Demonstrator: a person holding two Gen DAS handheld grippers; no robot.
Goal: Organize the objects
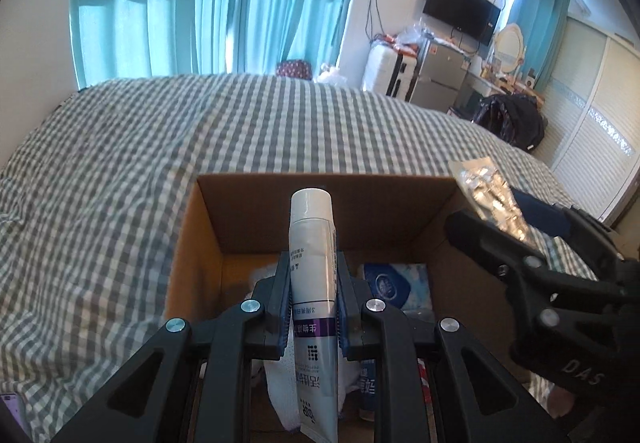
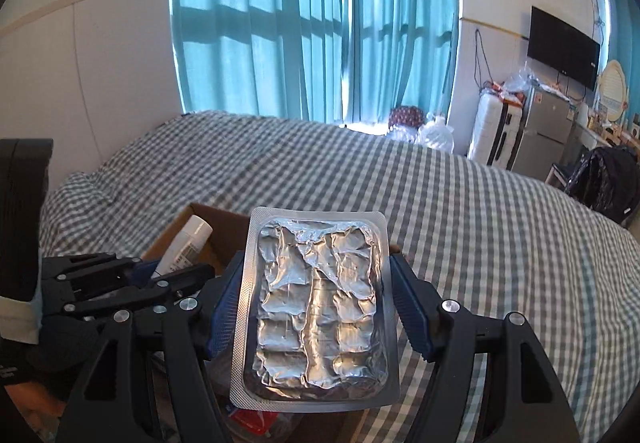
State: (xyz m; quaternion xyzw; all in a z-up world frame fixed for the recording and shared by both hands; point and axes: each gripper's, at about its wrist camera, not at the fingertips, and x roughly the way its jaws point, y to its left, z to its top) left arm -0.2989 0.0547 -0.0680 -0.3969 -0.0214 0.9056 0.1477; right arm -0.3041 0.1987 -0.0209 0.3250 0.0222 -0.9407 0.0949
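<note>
While both jaws are pinching the tube (image 1: 312,267) and blister pack (image 2: 316,307), I'd be lowering each well inside the box (image 1: 400,203) before releasing.

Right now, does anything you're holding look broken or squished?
Yes. The silver blister pack in the right gripper looks crumpled, its foil wrinkled and dented. The white tube in the left gripper looks fine.

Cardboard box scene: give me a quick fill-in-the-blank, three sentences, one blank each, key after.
1. The left tool is shut on a white ____.
2. The right tool holds a silver ____ pack.
3. The cardboard box sits on a bed with a ____-patterned cover.

Missing words: tube; blister; checked
</note>
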